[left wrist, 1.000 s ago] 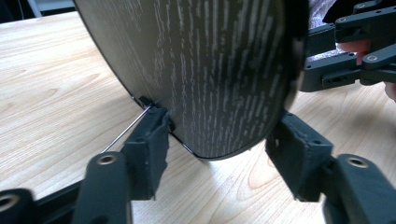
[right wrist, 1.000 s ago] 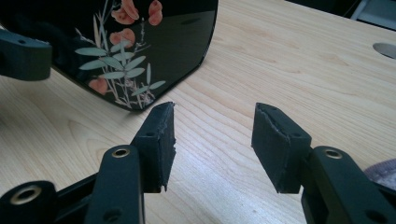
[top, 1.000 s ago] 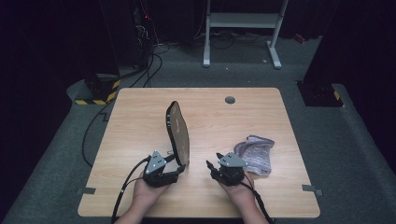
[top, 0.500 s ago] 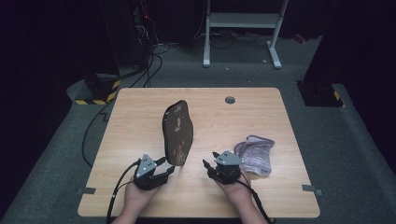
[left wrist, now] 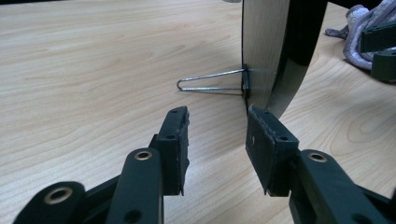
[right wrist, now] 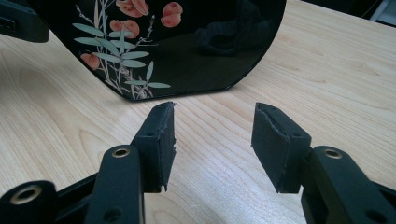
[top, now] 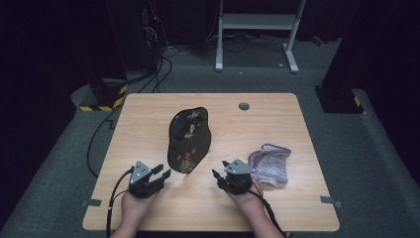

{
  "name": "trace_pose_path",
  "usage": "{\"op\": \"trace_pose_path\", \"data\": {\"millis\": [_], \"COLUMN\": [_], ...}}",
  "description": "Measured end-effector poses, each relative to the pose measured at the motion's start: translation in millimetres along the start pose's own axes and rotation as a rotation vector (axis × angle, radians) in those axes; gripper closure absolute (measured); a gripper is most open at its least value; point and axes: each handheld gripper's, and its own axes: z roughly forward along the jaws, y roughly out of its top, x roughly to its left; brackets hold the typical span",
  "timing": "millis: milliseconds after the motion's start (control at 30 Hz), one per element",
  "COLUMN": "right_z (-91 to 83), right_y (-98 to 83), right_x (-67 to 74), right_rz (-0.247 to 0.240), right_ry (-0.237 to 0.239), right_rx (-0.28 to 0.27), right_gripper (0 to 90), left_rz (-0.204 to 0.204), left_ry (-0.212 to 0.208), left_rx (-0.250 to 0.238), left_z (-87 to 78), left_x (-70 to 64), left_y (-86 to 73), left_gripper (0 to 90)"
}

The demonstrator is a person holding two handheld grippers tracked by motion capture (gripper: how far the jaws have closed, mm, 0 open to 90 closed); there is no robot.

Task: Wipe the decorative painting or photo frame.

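Our left tool (top: pixel 166 173), spread with nothing inside, has just been closing beside the black flowered standing plate (top: pixel 189 140); we pinch its edge gently, right tool (top: pixel 216 174) spread

table: you've got a light wood top (top: pixel 148 119) with a round grey grommet (top: pixel 243 105) near the far edge | cloth: crumpled purplish-grey rag (top: pixel 270 163) on the right side | floor: grey carpet, black cables (top: pixel 163 64), white metal frame (top: pixel 257 22) behind the table
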Motion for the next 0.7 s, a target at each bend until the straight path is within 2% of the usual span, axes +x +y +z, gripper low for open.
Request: {"op": "trace_pose_path", "data": {"millis": [33, 100, 200, 300, 400, 467, 700], "right_z": [-0.3, -0.9, -1.1, -1.9, -4.3, -4.5, -4.2], "right_y": [-0.2, -0.5, -1.2, -2.0, -2.5, -3.2, -4.8], "right_x": [0.0, -0.3, -0.9, -0.3, -0.6, -1.8, -0.8], "right_rz": [-0.001, -0.001, 0.001, -0.003, -0.003, -0.004, -0.002], "right_ry": [-0.001, -0.003, -0.004, -0.006, -0.010, -0.012, -0.013], "right_rx": [0.000, 0.001, 0.000, 0.004, 0.002, 0.002, 0.009], "right_gripper": [49.1, 49.1, 49.1, 49.1, 49.1, 49.1, 49.1], "left_rz": [0.007, 0.046, 0.035, 0.045, 0.010, -0.002, -0.073], "left_ry": [-0.025, -0.026, -0.029, -0.012, -0.012, 0.012, 0.045], "left_rx": [0.010, -0.011, -0.054, -0.058, -0.071, -0.076, -0.077], "left_z": [1.1, 1.6, 4.1, 7.8, 6.0, 5.0, 12.6], "left_x": [-2.1, -12.5, -18.3, -14.9, -6.2, -0.6, 19.9], "left_y": [-0.1, 2.4, 11.3, 14.7, 14.5, 13.8, 14.2], "left_gripper": [55.2, 47.4, 43.5, 50.9, 57.9, 61.6, 65.0]}}
